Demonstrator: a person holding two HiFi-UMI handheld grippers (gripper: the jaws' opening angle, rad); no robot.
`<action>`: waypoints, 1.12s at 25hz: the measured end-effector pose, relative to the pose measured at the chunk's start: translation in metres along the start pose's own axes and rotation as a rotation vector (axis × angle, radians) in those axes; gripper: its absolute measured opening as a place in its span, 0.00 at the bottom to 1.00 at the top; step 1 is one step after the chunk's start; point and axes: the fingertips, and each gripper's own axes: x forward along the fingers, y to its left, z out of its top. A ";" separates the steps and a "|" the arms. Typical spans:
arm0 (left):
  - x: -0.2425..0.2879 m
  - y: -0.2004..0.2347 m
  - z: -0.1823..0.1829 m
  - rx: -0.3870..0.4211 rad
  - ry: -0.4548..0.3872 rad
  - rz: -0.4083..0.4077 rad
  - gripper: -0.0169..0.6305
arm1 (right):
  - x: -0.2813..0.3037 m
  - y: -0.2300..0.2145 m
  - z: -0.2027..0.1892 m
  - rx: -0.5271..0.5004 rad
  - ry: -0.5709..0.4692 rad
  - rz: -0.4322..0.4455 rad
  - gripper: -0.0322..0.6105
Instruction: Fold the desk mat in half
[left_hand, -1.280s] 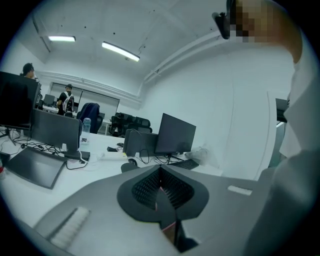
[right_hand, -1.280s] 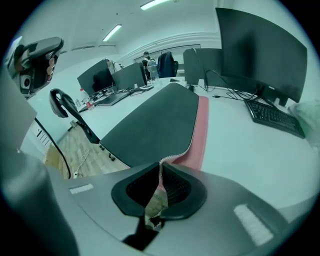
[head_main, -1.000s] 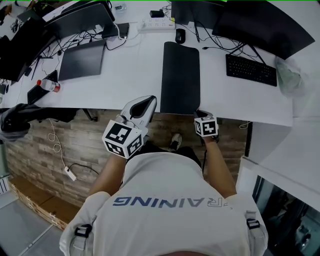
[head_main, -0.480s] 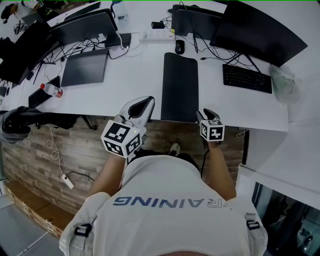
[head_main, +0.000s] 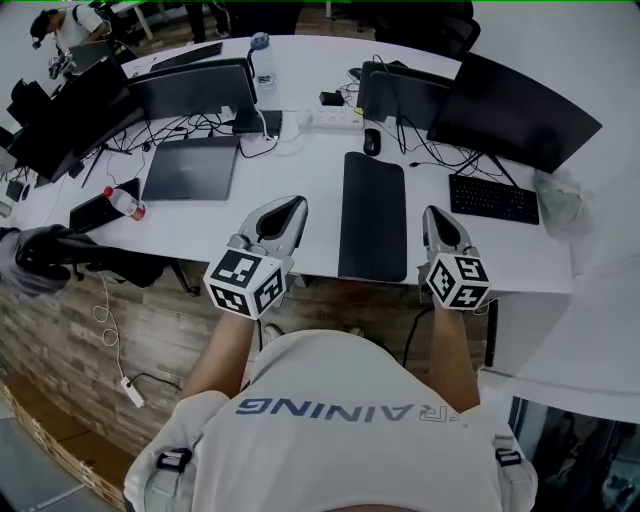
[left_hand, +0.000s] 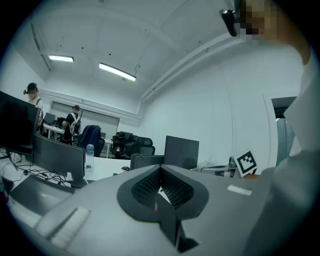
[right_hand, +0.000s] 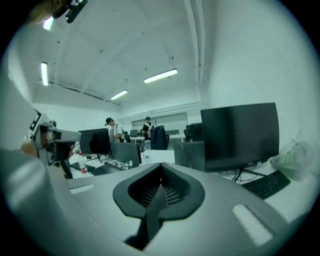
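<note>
Holds the left claw (head_main: 290, 206) and the right claw (head_main: 433, 213) over the front edge of the desk (head_main: 318, 185), one on each side of the desk mat (head_main: 373, 215), neither touching it. Both shut tight, jaw tips together, nothing between them in either gripper view.

Mat flat, dark, a long narrow strip running away from the body. Near short edge right at the desk's front edge; far short edge just short of the mouse (head_main: 371, 141). Long edges straight, bare white top along both.

Open room left of the mat as far as the laptop (head_main: 190, 168), apart from the left claw itself. Open room right of it up to the keyboard (head_main: 492, 199), near the right claw's tip.

Farther back, crowded: power strip (head_main: 325, 118), tangled cables, monitor (head_main: 510, 100), upright water bottle (head_main: 262, 58). Toward the desk's left end, a bottle (head_main: 125, 203) on its side near the front edge. At the right end, a crumpled plastic bag (head_main: 558, 200) beside the keyboard.
</note>
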 end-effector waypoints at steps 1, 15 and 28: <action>-0.003 0.006 0.004 -0.001 -0.007 0.011 0.03 | -0.002 0.004 0.014 -0.010 -0.032 -0.004 0.07; -0.034 0.044 0.024 -0.003 -0.074 0.101 0.02 | 0.000 0.059 0.081 -0.065 -0.143 0.070 0.07; -0.033 0.049 0.007 -0.039 -0.036 0.112 0.03 | 0.002 0.065 0.070 -0.145 -0.119 0.055 0.07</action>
